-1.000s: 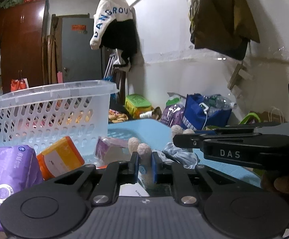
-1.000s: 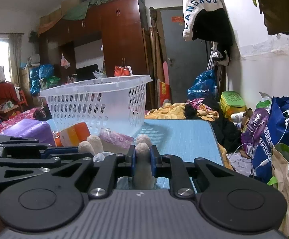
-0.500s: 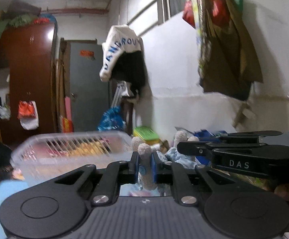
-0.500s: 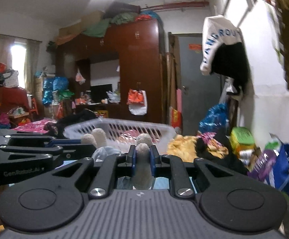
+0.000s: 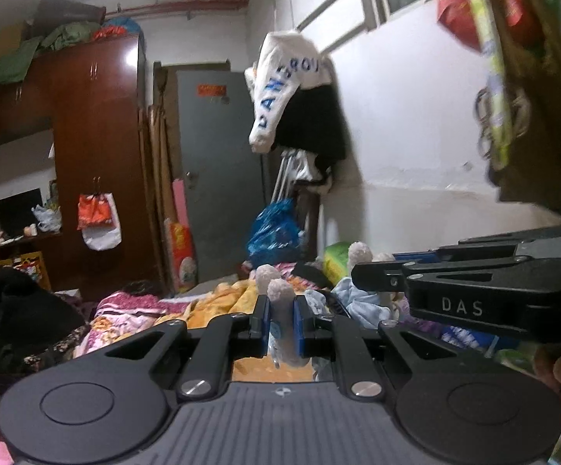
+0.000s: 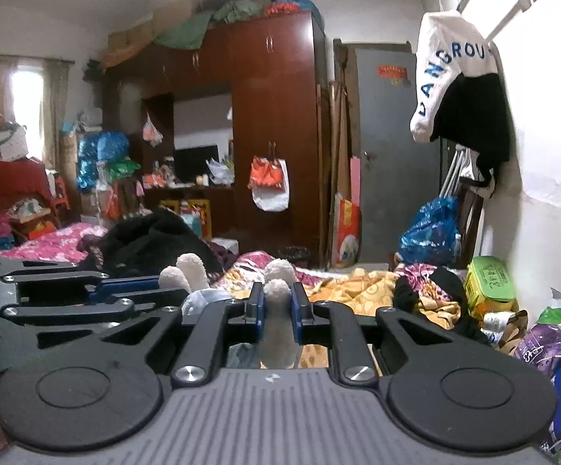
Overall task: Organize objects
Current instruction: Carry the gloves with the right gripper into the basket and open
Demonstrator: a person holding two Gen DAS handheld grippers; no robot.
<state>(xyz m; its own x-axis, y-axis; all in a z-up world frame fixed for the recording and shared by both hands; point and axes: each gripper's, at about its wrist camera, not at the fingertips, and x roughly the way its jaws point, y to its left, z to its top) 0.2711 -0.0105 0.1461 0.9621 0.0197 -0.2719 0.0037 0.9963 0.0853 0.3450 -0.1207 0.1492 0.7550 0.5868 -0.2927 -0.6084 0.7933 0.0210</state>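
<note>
between the blue pads, left view: the left gripper (image 5: 280, 323) is closed on a fuzzy cream limb of a plush toy (image 5: 281, 310), which stands upright at lower centre of the frame.
between the blue pads, right view: the right gripper (image 6: 276, 317) is clamped on another cream limb of the same plush toy (image 6: 277, 325), upright at lower centre.
toy, rest of it: in the left view a second cream limb sits just behind the gripped one, two more cream tips poke up to the right, and pale blue cloth of the toy lies between them; in the right view two cream tips rise left of centre beside a bit of pale blue.
where the toy is: held up between both grippers, in front of the bedding, touching no surface that can be seen.
other gripper in view: the right gripper shows at the right edge of the left view as black bars marked "das"; the left gripper shows at the left edge of the right view, with a blue pad.
bedding: yellow and pink quilts (image 6: 357, 290) lie behind the jaws, mid-frame.
black clothing: a dark heap (image 6: 152, 240) lies left of centre.
wardrobe: dark red-brown wardrobe (image 6: 276, 116) fills the upper centre, with an orange and white bag (image 6: 268, 184) hanging on it.
door: grey door (image 6: 388, 147) stands right of the wardrobe.
wall: a white and black garment (image 6: 458, 89) with blue letters hangs at upper right; a blue plastic bag (image 6: 431, 232) sits below it.
green box: green box (image 6: 491, 283) sits at right, near the wall.
</note>
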